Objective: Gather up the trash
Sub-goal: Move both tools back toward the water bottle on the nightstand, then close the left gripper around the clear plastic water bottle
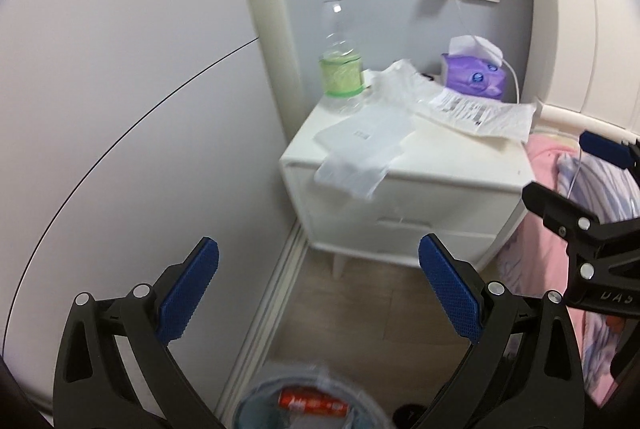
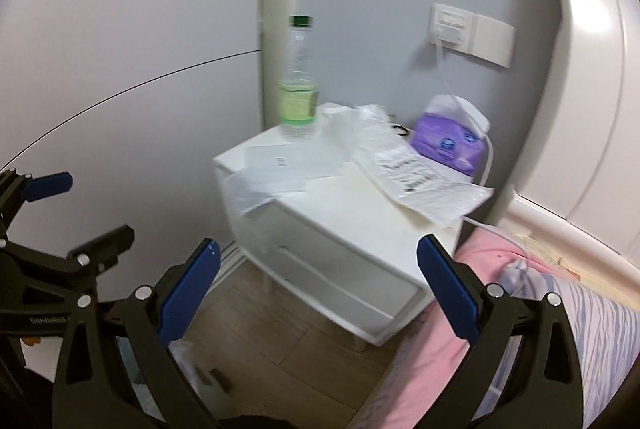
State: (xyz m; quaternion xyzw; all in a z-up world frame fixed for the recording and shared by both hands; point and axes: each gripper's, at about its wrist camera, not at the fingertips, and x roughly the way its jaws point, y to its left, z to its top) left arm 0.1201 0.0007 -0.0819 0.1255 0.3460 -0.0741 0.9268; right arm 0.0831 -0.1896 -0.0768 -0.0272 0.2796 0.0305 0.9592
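While both grippers hang spread and empty, the plastic wrapper (image 1: 362, 149) droops off the nightstand (image 1: 452, 185) edge at frame centre — ahead and above the left gripper (image 1: 318, 293), nearer than the right gripper (image 2: 318, 291).

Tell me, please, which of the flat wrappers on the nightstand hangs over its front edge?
The clear plastic bag at the front left corner droops over the drawer front; the printed mailer lies further back, near the tissue pack.
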